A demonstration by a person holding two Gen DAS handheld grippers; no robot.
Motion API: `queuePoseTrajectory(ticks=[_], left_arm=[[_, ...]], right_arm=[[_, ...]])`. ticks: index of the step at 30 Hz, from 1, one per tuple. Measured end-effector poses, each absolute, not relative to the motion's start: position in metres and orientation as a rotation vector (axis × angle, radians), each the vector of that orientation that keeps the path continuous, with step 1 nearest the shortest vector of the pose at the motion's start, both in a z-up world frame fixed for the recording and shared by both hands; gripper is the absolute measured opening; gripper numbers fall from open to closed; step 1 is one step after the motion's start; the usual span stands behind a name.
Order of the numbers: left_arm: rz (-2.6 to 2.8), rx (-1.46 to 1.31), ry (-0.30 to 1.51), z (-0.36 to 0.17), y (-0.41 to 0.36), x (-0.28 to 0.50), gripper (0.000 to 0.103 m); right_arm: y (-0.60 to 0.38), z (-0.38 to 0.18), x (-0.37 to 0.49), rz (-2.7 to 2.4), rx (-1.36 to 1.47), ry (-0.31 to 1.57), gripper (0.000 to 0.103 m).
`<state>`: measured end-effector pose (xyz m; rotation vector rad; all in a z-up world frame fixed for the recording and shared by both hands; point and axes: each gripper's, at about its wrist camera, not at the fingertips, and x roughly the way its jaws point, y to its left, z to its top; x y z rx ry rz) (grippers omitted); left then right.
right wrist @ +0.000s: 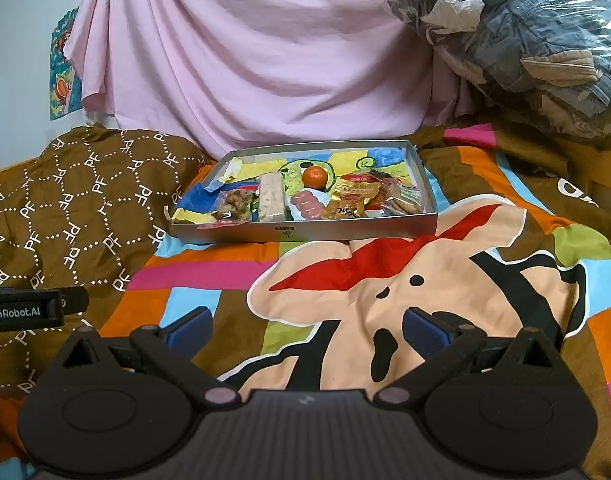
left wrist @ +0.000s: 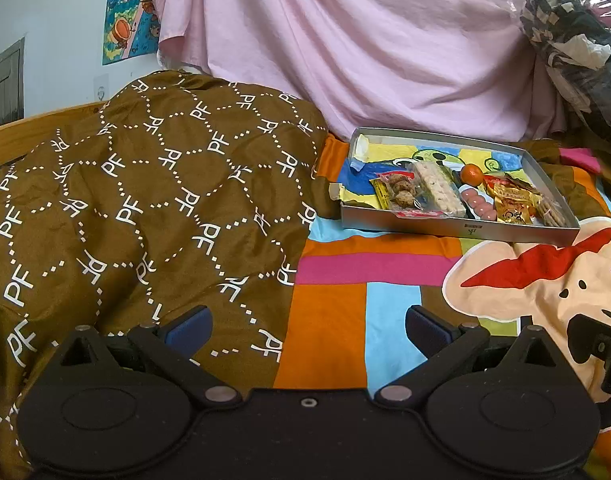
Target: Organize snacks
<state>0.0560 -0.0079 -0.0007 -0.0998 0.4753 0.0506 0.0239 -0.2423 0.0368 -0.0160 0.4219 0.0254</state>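
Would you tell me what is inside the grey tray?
The tray holds a small orange, pink sweets, a pale bar, biscuits and wrapped snacks on a drawing. Anything beneath them is hidden.

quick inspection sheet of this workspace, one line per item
surface: bed with colourful cartoon bedspread, brown PF-print quilt bunched on its left
job's things: shallow grey tray holding an orange, white rice bar, pink sausages, gold packets, crackers
clutter: plastic bag of clothes at back right
grippers: left gripper and right gripper open, empty, short of the tray
cables: nothing seen
surroundings: pink sheet draped behind, poster on wall
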Motion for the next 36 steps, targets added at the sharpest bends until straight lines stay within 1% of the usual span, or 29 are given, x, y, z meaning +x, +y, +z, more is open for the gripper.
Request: queuePoseTrajectory(ticks=[36], left_arm=[[0.047,-0.091,0.47,-0.0013,-0.0099,0.0534,0.102]], right_arm=[[-0.2404,0.0376,0.0234,0.028,-0.02,0.422,0.103]])
